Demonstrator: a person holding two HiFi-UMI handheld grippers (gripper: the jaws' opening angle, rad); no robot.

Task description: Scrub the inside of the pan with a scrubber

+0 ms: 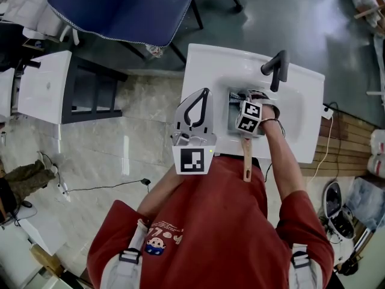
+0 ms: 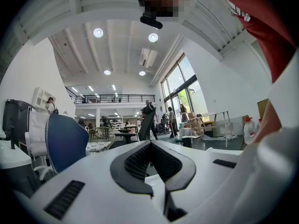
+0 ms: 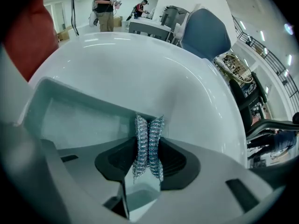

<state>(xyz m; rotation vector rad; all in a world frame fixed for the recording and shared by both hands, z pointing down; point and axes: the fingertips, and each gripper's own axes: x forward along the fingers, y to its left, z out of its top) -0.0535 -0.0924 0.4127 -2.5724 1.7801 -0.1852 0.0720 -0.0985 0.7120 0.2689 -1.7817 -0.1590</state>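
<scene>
Fingers of the right gripper point(image 3: 148, 141) clench the scrubber point(image 3: 148, 127) over the pan point(image 3: 70, 118); the left gripper point(image 2: 150, 144) is closed on nothing. Scrubbing looks to be the step in hand; next, the scrubber needs pressing against the pan's inside.

My right gripper point(image 3: 149, 139) is clamped on the steel scrubber point(image 3: 148, 150), its coils squeezed between both pads. The scrubber is over the pan point(image 3: 79, 120), which lies inside the white sink point(image 3: 154, 73). Beyond the sink's far rim stands a blue chair point(image 3: 205, 34).
</scene>
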